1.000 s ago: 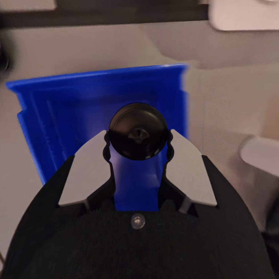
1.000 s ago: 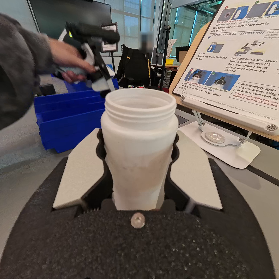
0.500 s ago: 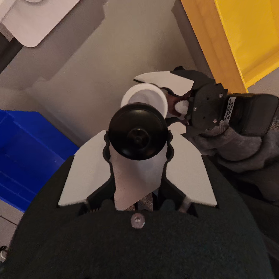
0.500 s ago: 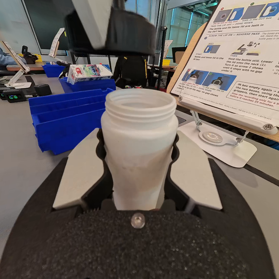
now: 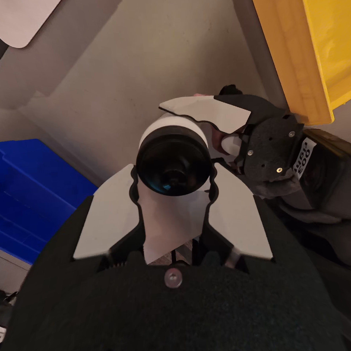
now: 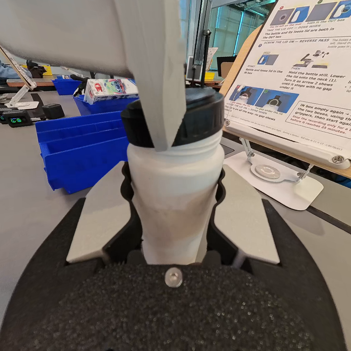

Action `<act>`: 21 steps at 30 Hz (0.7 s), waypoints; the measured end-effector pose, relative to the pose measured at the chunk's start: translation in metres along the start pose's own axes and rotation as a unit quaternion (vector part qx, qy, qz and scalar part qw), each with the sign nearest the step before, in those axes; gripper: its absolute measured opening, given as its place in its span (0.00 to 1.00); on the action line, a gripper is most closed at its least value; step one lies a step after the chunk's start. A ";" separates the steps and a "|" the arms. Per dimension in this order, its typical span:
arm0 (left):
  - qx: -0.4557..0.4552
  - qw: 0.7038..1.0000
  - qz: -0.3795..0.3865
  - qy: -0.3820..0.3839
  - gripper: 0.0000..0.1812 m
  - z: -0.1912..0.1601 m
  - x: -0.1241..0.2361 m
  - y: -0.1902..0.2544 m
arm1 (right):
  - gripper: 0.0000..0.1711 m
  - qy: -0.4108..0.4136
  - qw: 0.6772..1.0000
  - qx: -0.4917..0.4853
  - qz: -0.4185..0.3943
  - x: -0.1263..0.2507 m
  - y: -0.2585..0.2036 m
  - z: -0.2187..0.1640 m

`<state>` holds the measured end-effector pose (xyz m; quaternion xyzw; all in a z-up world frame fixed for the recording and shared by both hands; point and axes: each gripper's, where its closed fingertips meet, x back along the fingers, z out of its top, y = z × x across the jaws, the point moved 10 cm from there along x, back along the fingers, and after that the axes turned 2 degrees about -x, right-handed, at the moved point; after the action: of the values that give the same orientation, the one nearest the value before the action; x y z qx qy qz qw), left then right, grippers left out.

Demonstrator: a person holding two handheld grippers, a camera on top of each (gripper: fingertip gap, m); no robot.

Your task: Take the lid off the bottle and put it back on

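Gripping the white bottle [image 6: 174,191] by its body, the right claw [image 6: 173,191] holds it upright above the grey table [image 6: 28,190], fingers pressed against both sides. The left claw [image 5: 173,176] comes from above, pinching the black lid [image 5: 173,161] between its fingers; in the right wrist view the lid sits on the bottle's neck, slightly tilted, with thread showing beneath its right edge. A blue bin [image 6: 79,148] stands to the left behind the bottle, an instruction board [image 6: 303,76] on a stand to the right, and a yellow bin [image 5: 313,57] lies beyond the right claw in the left wrist view.
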<state>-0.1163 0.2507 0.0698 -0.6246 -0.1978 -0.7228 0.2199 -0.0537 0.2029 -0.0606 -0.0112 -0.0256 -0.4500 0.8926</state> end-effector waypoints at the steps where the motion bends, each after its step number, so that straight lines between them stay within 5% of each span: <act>1: -0.003 1.000 0.001 0.000 0.40 0.001 -0.001 0.000 | 0.51 0.000 1.000 0.000 0.000 0.000 0.000 0.000; 21: -0.171 0.967 0.025 -0.186 0.40 0.024 -0.002 0.007 | 0.51 -0.006 1.000 0.015 0.003 -0.001 -0.005 0.002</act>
<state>-0.0924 0.2590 0.0712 -0.7812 -0.0932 -0.6110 0.0876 -0.0588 0.2011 -0.0592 -0.0003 -0.0373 -0.4465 0.8940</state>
